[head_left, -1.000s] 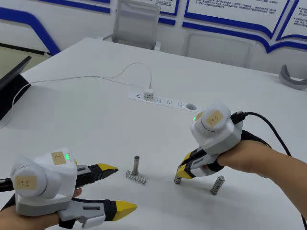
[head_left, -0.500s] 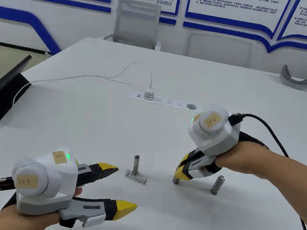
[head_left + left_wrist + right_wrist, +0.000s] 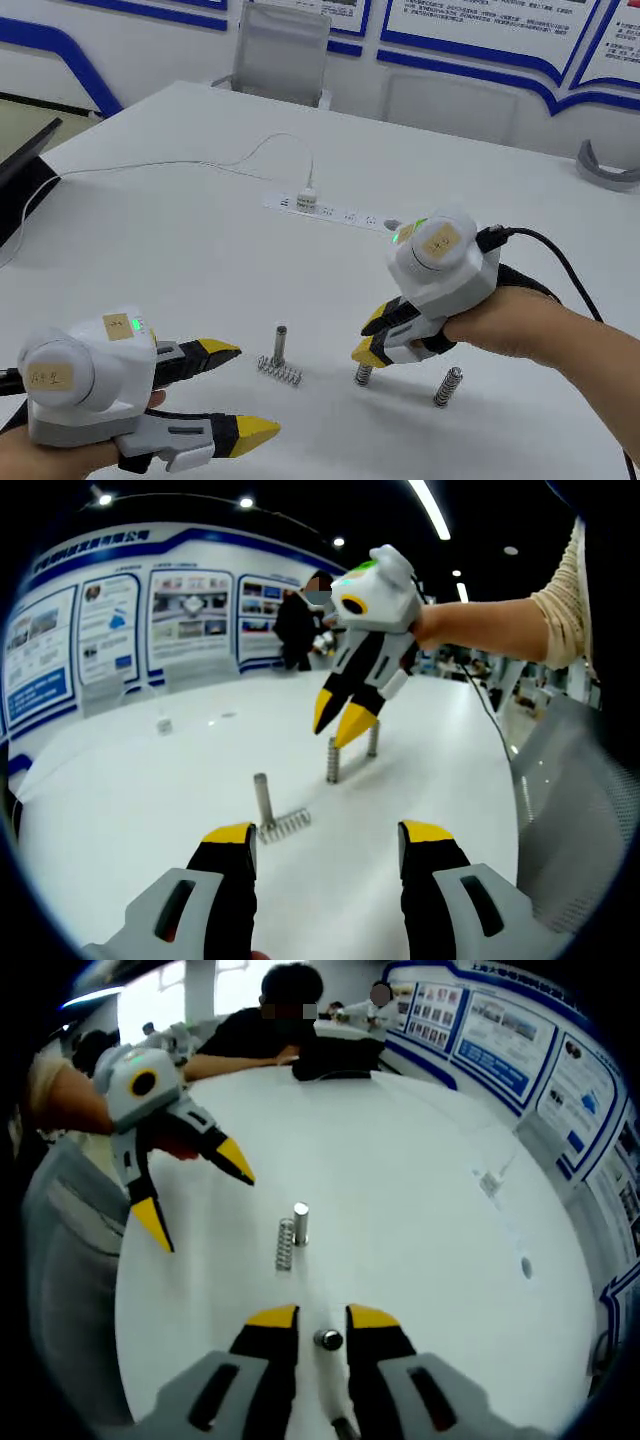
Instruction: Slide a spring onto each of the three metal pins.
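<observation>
A bare metal pin (image 3: 280, 344) stands mid-table with a loose spring (image 3: 280, 371) lying at its foot. Right of it stand two pins wearing springs, one (image 3: 363, 374) nearer and one (image 3: 448, 386) further right. My right gripper (image 3: 371, 336) hovers just above the nearer sprung pin, jaws slightly apart and holding nothing. From the right gripper view, that pin's top (image 3: 327, 1339) shows between its yellow tips (image 3: 322, 1320). My left gripper (image 3: 235, 390) rests open at the front left, pointing at the bare pin (image 3: 262, 798) and loose spring (image 3: 285, 825).
A white power strip (image 3: 330, 210) with a plugged cable lies across the table's middle. A dark screen edge (image 3: 20, 180) is at the far left, a chair (image 3: 285, 50) behind the table. People sit at the far side (image 3: 290, 1020).
The right gripper has lifted a little and drifted left above the nearer sprung pin, its jaws parting slightly. The left gripper has stayed put.
</observation>
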`<control>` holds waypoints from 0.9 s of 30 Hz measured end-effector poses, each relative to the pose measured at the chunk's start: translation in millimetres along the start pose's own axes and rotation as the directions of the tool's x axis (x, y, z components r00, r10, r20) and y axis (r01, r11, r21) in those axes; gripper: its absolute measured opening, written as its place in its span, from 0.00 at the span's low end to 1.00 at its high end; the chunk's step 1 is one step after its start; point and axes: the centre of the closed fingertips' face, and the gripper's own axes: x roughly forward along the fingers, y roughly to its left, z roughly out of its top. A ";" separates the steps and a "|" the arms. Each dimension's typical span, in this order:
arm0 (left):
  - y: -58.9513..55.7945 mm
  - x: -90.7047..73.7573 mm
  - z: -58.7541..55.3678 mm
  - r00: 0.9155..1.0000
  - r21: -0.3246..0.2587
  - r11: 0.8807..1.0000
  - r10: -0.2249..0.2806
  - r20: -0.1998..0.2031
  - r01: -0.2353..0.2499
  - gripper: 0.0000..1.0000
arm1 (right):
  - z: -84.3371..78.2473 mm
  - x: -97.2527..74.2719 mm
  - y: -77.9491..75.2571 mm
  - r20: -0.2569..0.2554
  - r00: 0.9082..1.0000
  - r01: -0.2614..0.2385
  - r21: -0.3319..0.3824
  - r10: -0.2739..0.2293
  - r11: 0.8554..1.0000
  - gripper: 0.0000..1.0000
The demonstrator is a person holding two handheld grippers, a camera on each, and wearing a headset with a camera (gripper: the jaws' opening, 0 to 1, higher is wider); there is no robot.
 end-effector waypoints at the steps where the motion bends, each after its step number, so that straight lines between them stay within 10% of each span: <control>1: -0.3 0.0 0.1 1.000 0.001 1.000 0.000 0.000 0.000 0.58 | 2.5 1.6 1.3 0.006 1.000 -0.002 0.000 0.002 1.000 0.19; 27: 5.4 -5.7 -3.2 1.000 -0.007 1.000 0.016 -0.008 -0.016 0.58 | 12.9 63.5 34.1 -0.033 0.997 -0.077 0.004 0.077 0.997 0.15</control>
